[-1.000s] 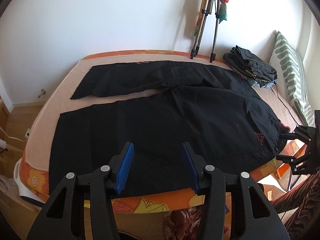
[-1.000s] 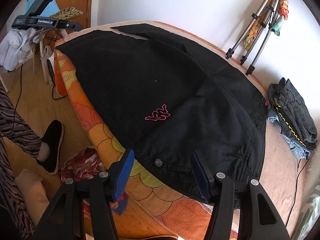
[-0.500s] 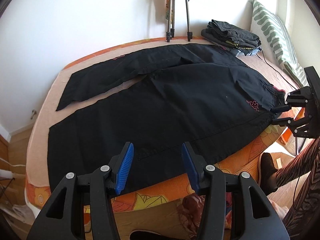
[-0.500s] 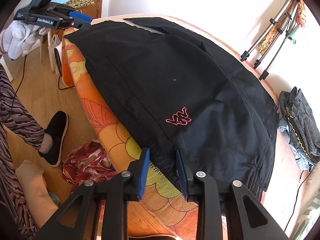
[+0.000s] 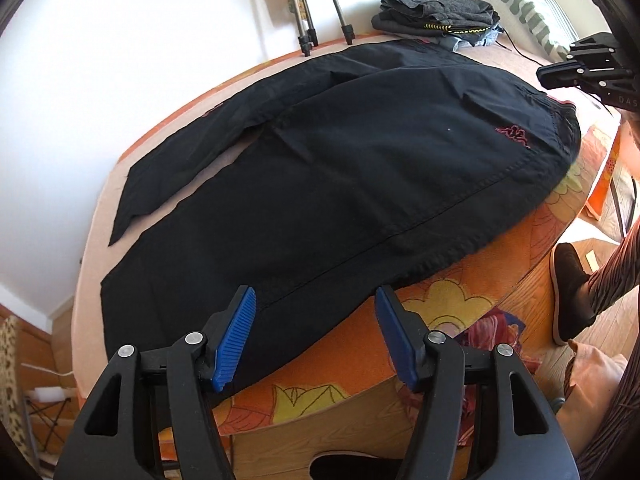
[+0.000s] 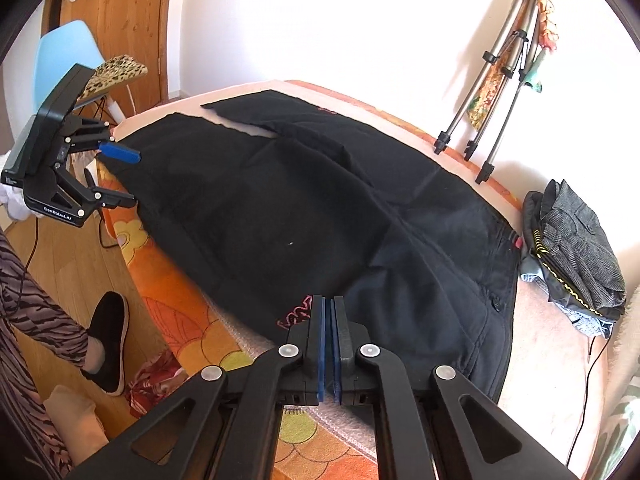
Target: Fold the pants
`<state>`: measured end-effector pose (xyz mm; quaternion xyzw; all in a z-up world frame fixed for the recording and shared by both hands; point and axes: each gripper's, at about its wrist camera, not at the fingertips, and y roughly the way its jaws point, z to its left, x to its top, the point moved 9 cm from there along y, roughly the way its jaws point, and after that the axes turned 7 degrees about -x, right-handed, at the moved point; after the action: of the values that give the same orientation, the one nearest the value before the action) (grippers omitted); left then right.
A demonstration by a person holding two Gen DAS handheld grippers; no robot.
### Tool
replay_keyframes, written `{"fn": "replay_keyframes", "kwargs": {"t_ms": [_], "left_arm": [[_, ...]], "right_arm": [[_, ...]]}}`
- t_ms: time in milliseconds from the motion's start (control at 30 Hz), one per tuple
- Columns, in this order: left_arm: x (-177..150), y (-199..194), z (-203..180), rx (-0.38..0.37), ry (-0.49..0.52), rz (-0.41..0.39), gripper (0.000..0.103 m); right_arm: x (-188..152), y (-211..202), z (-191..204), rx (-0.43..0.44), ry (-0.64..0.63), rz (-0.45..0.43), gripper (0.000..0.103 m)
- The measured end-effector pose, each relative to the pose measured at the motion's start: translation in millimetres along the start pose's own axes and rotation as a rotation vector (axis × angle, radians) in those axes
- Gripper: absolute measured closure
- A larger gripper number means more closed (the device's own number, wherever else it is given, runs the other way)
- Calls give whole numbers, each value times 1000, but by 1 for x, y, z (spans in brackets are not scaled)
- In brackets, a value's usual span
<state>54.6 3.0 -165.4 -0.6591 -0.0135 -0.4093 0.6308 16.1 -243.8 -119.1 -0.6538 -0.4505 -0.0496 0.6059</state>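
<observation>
Black pants (image 5: 340, 168) with a pink logo lie spread flat on the bed, legs to the left, waist to the right. My left gripper (image 5: 316, 320) is open and empty at the near edge of the lower leg. In the right wrist view the pants (image 6: 300, 208) fill the middle. My right gripper (image 6: 329, 312) is shut on the waist edge of the pants beside the pink logo (image 6: 298, 312) and lifts it a little. The left gripper (image 6: 120, 176) shows there at the far left, open by the hem. The right gripper's body (image 5: 588, 68) shows at the upper right of the left wrist view.
The bed has an orange flowered sheet (image 5: 460, 304). A pile of folded grey clothes (image 6: 576, 248) lies by the waist end. A tripod (image 6: 492, 92) leans on the white wall. A striped pillow (image 5: 520, 4), a blue chair (image 6: 60, 56) and my foot (image 6: 106, 340) are nearby.
My right gripper closed on the waist edge of the pants and raised it. My left gripper moved down and left toward the near leg edge and stayed open.
</observation>
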Motion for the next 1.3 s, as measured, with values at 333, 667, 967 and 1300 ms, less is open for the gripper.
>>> {"fn": "replay_keyframes", "kwargs": {"t_ms": [333,667,967,1300], "left_arm": [[-3,13,9,-2,-14,10,69],[10,15,17,-42,-58,-17,77],[5,19,17,6,3,-14,80],[-3,8,47,62,2,-4,94]], "right_arm": [[-14,-6,23,148,-11,19,54],[-39,21,76,129,-228,93,54],[-29,23,63,112,-171,90,93],[2,5,42,74,-97,-8,98]]}}
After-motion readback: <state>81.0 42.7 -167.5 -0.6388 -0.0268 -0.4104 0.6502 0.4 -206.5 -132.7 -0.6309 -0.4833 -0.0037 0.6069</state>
